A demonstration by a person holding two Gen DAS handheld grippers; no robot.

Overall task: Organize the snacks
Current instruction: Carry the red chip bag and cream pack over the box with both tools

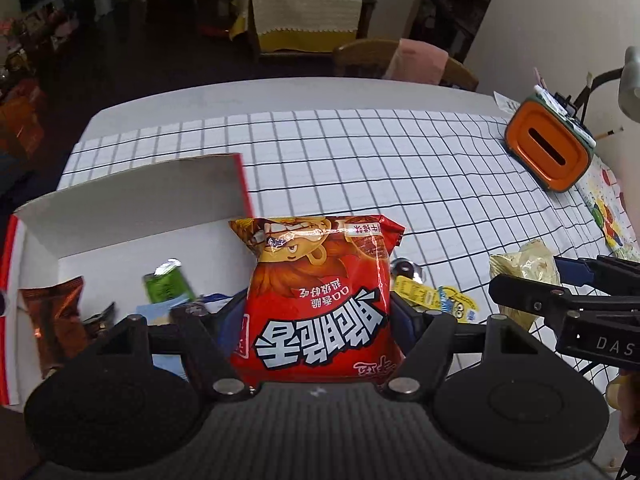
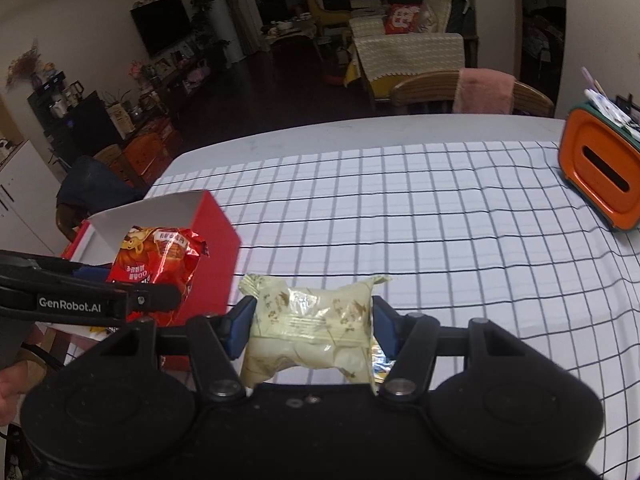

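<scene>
Left wrist view: the left gripper (image 1: 318,312) is clamped on a red snack bag (image 1: 320,300), which is held upright between the blue pads at the right wall of an open red box (image 1: 132,200) with a white interior. Inside the box, a brown packet (image 1: 56,320) and a green packet (image 1: 170,280) are seen at its near left. A yellow wrapper (image 1: 428,296) is seen on the checked tablecloth (image 1: 380,160) just right of the held bag. In the right wrist view, the right gripper (image 2: 312,328) is closed around a cream-coloured pastry packet (image 2: 316,324), gripped at both sides and held above the tablecloth, just right of the box. An orange tissue box (image 2: 600,176) is placed at the far right of the table.
</scene>
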